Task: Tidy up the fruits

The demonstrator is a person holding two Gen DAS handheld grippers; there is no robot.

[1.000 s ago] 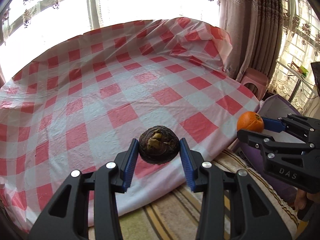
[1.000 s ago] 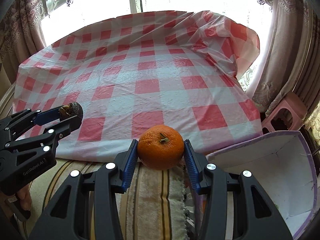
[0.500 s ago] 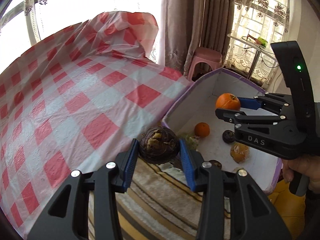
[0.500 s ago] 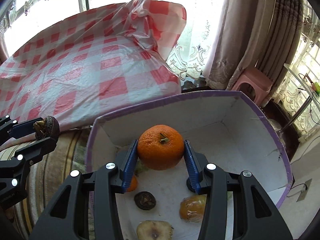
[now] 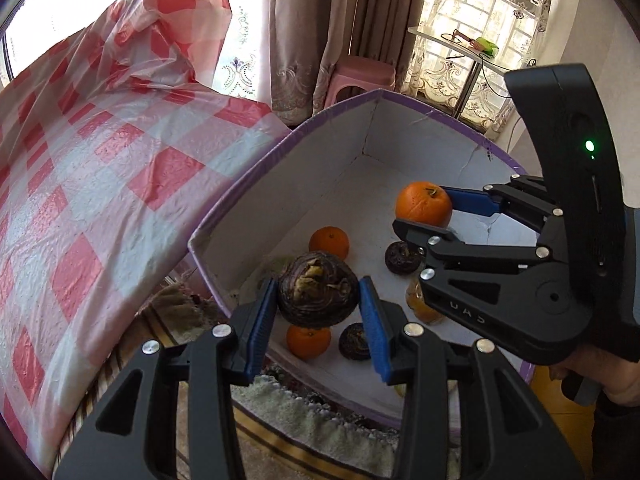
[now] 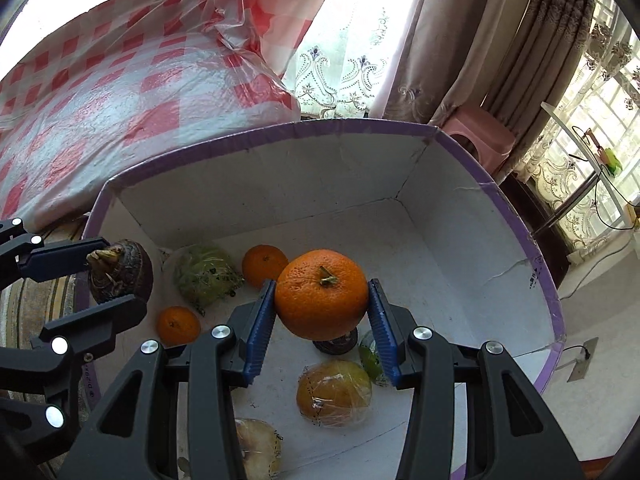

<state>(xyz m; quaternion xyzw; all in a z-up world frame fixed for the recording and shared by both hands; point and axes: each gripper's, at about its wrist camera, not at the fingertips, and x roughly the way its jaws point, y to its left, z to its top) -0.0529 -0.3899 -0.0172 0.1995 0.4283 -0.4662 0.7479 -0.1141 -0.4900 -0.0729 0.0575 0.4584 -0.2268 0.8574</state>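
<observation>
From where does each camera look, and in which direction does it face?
Left wrist: on the left gripper, looking down at the box; a hand shows.
Right wrist: on the right gripper, looking down into the box; no hand visible.
Shared: both grippers, the dark fruit, the large orange.

Bright daylight pours through tall windows (image 6: 352,32) hung with embroidered lace sheers and heavy brown curtains (image 5: 316,20). A red-and-white checked plastic cloth (image 5: 100,168) covers the tabletop on the left, bunched up at its far end. A pink plastic stool (image 6: 478,130) stands by the curtains, a glass side table (image 5: 460,46) far right.
</observation>
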